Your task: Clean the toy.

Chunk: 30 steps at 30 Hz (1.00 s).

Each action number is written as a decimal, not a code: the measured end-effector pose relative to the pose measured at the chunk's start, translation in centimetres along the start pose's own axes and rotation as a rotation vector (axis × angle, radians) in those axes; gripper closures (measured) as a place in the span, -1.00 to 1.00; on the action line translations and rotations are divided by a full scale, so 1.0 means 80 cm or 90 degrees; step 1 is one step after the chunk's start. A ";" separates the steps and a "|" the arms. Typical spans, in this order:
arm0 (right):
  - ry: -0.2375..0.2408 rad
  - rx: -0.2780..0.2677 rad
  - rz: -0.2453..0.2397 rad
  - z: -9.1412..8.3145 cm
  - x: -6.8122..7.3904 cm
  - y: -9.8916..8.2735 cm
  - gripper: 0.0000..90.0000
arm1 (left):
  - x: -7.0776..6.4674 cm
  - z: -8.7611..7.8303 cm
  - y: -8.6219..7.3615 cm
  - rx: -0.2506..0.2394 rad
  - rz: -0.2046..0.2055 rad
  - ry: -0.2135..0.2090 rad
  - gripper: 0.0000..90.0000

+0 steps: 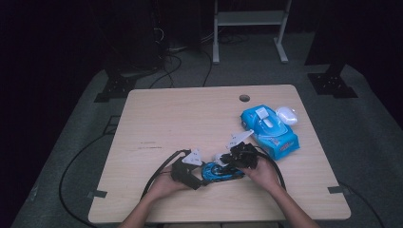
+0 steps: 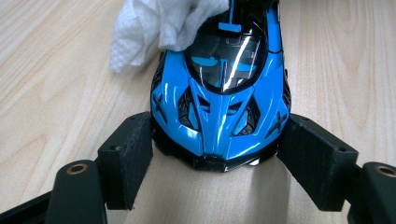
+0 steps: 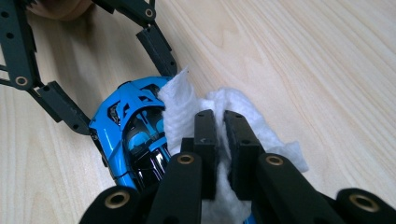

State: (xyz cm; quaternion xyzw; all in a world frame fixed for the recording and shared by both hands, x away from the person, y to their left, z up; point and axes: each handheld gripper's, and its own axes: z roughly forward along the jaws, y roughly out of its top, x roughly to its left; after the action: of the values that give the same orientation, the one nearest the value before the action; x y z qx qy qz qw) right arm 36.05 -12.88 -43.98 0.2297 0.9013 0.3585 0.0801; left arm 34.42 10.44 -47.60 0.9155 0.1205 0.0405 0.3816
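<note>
Clamping the nose of the blue toy car [image 2: 219, 107] from both sides, the left gripper [image 2: 215, 158] holds it near the bench's [image 1: 157, 118] front edge. The right gripper [image 3: 220, 140] is closed on a white wipe [image 3: 187, 112] lying on the car's roof, with free bench behind.

A lab: dark room, lone wooden table [image 1: 190, 114], floor cables [image 1: 71, 175], black camera stands [image 1: 114, 85].

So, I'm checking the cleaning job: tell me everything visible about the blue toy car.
The blue toy car is glossy, plastic-looking, with black vents and a dark windscreen. It sits wheels-down on the wooden table, its nose clamped between the left gripper pads. The white wipe, pinched by the right gripper, lies on its roof.
</note>
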 end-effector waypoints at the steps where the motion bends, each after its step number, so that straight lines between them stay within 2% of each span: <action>1: 0.000 0.000 0.000 0.000 0.000 0.000 0.85 | 0.000 0.000 0.000 0.001 0.000 0.000 -0.42; 4: 0.004 0.011 -0.001 -0.009 -0.007 -0.006 0.85 | 0.000 0.000 0.000 0.001 0.000 0.001 -0.41; 6: 0.007 0.015 0.019 -0.016 -0.016 -0.014 0.85 | 0.000 0.000 0.000 0.000 -0.001 0.000 -0.42; 8: 0.011 0.011 0.028 -0.017 -0.018 -0.016 0.85 | 0.001 0.001 0.002 0.000 -0.001 -0.002 -0.42; 14: 0.041 -0.016 0.015 0.003 -0.003 0.000 0.85 | 0.000 0.001 0.001 -0.002 -0.003 -0.002 -0.42; 16: 0.039 -0.015 0.002 0.005 0.000 0.002 0.85 | 0.000 0.001 0.001 0.001 0.000 -0.002 -0.42; 17: 0.033 -0.009 0.011 -0.004 -0.006 -0.005 0.85 | 0.001 0.001 0.001 0.000 0.000 -0.003 -0.42; 18: 0.033 -0.009 0.011 -0.004 -0.006 -0.005 0.85 | 0.001 0.001 0.001 0.000 0.000 -0.003 -0.42; 20: 0.007 0.010 0.013 -0.016 -0.013 -0.015 0.85 | 0.001 0.001 0.001 -0.001 -0.001 -0.004 -0.42; 23: -0.001 0.008 0.024 -0.029 -0.017 -0.030 0.85 | 0.000 0.002 0.002 -0.001 -0.002 -0.004 -0.42; 25: -0.007 0.002 0.024 -0.028 -0.013 -0.031 0.85 | 0.000 0.001 0.002 0.001 -0.001 -0.003 -0.42; 28: 0.013 -0.024 0.011 -0.021 -0.005 -0.026 0.84 | 0.000 0.001 0.001 0.001 -0.002 0.000 -0.42; 30: 0.019 -0.026 0.005 -0.021 -0.005 -0.026 0.84 | 0.000 0.001 0.001 0.000 -0.001 0.000 -0.42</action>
State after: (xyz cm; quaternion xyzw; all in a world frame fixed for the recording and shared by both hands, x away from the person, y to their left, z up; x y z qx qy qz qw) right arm 35.14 -15.39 -44.18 0.2261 0.8940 0.3805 0.0699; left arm 34.43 10.29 -47.60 0.9153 0.1215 0.0400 0.3818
